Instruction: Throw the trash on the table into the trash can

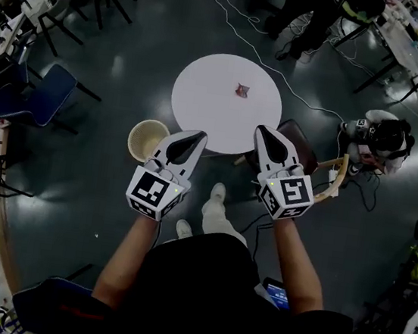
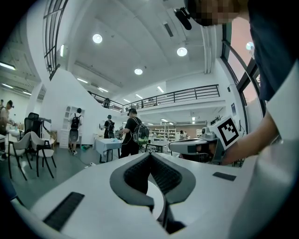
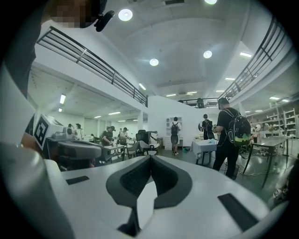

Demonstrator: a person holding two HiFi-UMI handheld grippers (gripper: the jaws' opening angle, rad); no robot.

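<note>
Tongs nearest: left tongs (image 1: 196, 136) and right tongs (image 1: 264, 131), both pinched together with nothing between them, held side by side. By the left pair stands the trash can (image 1: 147, 140); beyond, crumpled trash (image 1: 242, 90) lies on the round white desk (image 1: 203, 93).

A small reddish wrapper (image 1: 242, 90) lies on the round white table (image 1: 202, 104); a cream trash can (image 1: 136, 131) stands beside it on the floor; the left gripper (image 1: 197, 136) and right gripper (image 1: 264, 132) hover at the table's near edge, well apart from the wrapper.

You get bright round ceiling lamps (image 2: 97, 38) overhead. The floor (image 1: 125, 52) glares softly; edges bend and darken.
</note>
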